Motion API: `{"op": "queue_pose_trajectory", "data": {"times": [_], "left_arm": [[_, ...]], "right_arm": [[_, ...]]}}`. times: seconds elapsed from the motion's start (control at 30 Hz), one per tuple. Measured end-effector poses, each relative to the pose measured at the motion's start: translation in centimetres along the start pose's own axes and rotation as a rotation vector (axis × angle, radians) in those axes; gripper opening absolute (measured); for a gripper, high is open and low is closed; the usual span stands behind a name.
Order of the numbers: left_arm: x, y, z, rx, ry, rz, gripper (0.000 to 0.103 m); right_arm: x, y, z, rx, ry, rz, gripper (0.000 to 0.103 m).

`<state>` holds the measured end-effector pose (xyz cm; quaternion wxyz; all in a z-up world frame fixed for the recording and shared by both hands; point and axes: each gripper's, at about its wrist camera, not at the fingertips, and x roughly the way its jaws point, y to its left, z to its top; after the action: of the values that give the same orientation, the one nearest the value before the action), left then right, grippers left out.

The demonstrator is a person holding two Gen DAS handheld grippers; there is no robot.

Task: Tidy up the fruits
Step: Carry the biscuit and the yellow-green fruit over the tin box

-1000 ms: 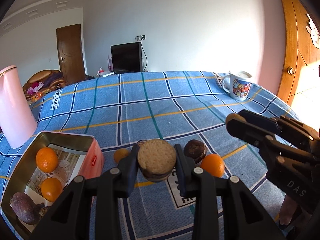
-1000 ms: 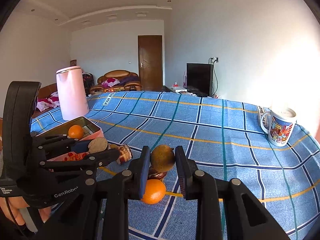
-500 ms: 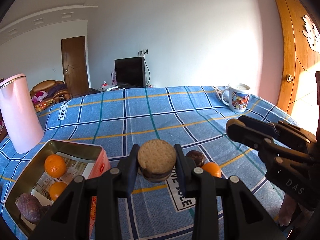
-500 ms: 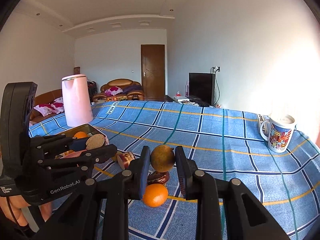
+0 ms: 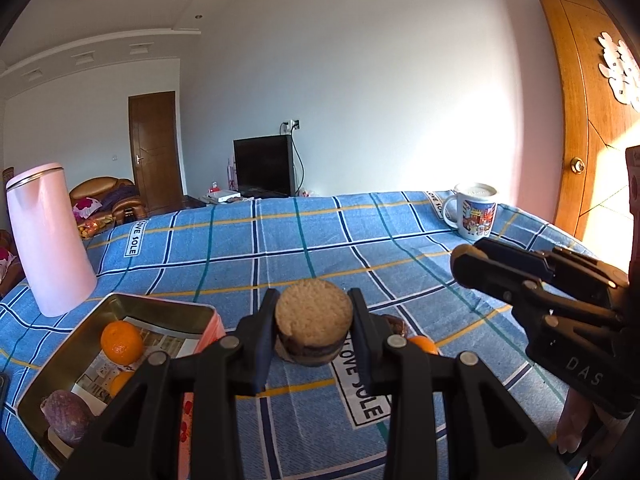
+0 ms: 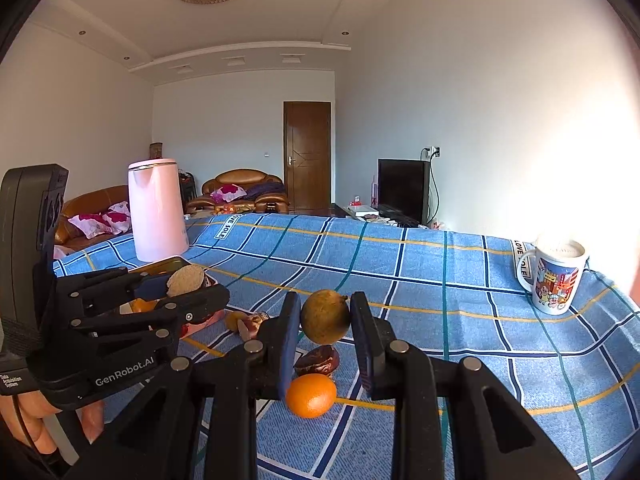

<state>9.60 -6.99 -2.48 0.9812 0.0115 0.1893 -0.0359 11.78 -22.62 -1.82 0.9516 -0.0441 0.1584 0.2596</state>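
Note:
My left gripper (image 5: 313,318) is shut on a halved dark fruit with a tan cut face (image 5: 313,322), held above the blue checked cloth (image 5: 320,240) just right of the metal tin (image 5: 52,360). The tin holds two oranges (image 5: 121,342) and a purple fruit (image 5: 68,416). My right gripper (image 6: 325,320) is shut on a brownish-green round fruit (image 6: 325,315), held above an orange (image 6: 311,395) and a dark brown fruit (image 6: 318,361) on the cloth. The left gripper also shows in the right wrist view (image 6: 188,284), and the right one in the left wrist view (image 5: 464,264).
A pink kettle (image 5: 50,240) stands behind the tin at the left. A printed mug (image 5: 474,210) stands at the far right of the cloth. More small fruit (image 6: 250,322) lies between the tin and the right gripper.
Both grippers have risen with their fruit still held. The tin and the loose fruit on the cloth now sit lower in both views.

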Motion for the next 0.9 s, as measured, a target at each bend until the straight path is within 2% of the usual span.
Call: {"op": "queue_pose_trajectory", "data": {"times": [0.23,0.33,0.57,0.9], "left_arm": [[-0.8,1.0,-0.2,-0.014,0.003,-0.016,0.035],[-1.5,2.3,0.0,-0.035,-0.003,-0.008,0.035],[-3.2,7.7,0.3,-0.106,-0.003,0.067,0.035],[-2.6,15.5,-0.1,-0.186,0.069,0.164,0.035]], "right_arm": [[0.3,1.0,0.1,-0.036,0.011,0.001,0.027],[0.9,1.9,0.5,-0.032,0.028,0.036,0.027],[3.0,5.6,2.4,-0.047,0.059,0.149,0.027],[7.5,12.1,3.8,-0.101,0.13,0.269,0.028]]}}
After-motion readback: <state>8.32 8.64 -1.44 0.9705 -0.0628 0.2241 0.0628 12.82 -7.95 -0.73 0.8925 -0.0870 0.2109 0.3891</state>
